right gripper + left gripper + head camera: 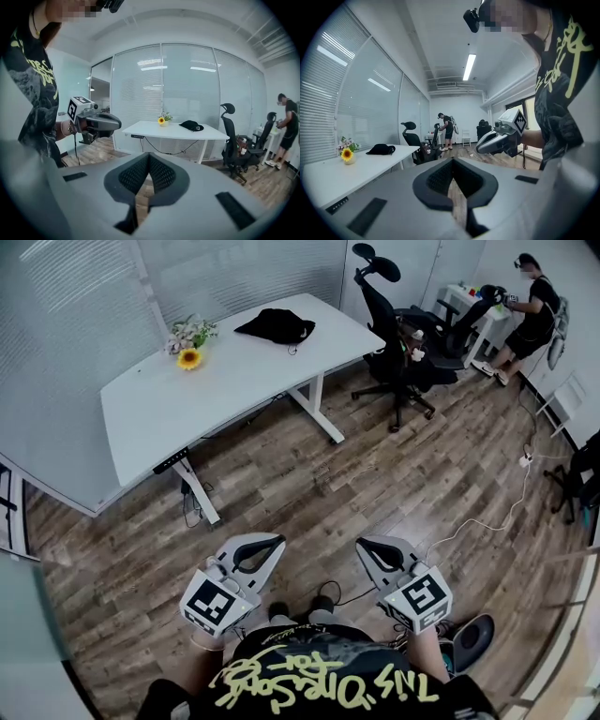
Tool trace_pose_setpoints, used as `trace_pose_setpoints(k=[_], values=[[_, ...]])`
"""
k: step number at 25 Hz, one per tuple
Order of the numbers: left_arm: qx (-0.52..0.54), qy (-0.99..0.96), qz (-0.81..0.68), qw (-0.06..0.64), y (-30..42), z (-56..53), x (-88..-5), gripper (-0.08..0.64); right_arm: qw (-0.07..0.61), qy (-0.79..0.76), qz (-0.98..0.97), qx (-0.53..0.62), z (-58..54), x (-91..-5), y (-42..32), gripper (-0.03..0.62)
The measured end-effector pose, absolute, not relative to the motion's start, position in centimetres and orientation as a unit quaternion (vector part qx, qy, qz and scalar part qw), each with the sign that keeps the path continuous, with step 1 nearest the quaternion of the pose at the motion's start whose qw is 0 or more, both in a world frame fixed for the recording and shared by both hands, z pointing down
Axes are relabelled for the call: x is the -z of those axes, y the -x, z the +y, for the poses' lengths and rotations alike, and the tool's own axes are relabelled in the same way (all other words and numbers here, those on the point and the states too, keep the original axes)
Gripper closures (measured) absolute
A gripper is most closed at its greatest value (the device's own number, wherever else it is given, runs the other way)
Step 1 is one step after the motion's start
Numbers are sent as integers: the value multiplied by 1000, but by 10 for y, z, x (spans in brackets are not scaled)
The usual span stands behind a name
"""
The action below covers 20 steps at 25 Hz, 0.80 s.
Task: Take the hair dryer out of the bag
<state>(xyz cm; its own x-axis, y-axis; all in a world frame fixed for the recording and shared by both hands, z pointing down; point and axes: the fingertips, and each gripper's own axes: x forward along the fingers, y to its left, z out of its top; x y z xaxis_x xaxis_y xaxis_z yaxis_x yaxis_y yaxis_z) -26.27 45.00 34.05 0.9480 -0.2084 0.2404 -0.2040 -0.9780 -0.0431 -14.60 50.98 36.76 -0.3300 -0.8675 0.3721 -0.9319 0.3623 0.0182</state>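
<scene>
Only the head view takes in both claws at once, held low before the person's waist over the wooden floor [309,474]. The left claw [274,544] and right claw [366,547] sit side by side, tipped slightly down and aimed towards the white table [159,399], which is well apart from them. Each gripper view adds the other claw seen from the side: the right claw [480,148] in the left one, the left claw [117,124] in the right one. Looking along their own jaws, the left claw [452,162] and the right claw [149,157] are both closed, pads together with nothing between them. The black bag [277,326] lies at the table's far end, beyond a sunflower [189,358]. It shows small in the gripper views [380,149] [191,125], and its contents cannot be made out. The hair dryer is not visible in any view.
</scene>
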Motion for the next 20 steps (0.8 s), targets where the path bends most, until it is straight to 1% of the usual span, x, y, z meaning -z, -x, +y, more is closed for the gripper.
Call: trace_pose_setpoints(k=[3,6,7,8,10,12,13,15,17,18,20], values=[[115,987,109,3,263,450,-338,565,161,-557,-809,-93,509,-366,148,591],[106,985,133,-12,265,443,-339,565,176,-558,-806,-83,510,-365,151,591],[107,984,138,-18,265,441,-342,552,181,-561,-804,-80,510,-365,151,591],[109,984,140,-22,265,440,-344,521,183,-564,-801,-78,510,-365,150,591],[111,984,138,-27,263,440,-346,434,176,-570,-799,-75,508,-362,148,591],[108,985,132,-28,260,441,-344,395,156,-577,-799,-67,506,-353,146,580],[105,985,130,-29,258,441,-343,382,142,-584,-797,-60,505,-347,144,558],[97,986,131,-34,256,439,-340,355,115,-604,-787,-44,503,-335,139,465],[91,986,136,-38,255,437,-339,312,86,-622,-778,-32,501,-324,133,373],[89,986,138,-38,254,437,-339,300,69,-628,-775,-24,501,-319,129,354],[84,986,139,-38,252,439,-337,281,32,-634,-773,-9,503,-310,122,354]])
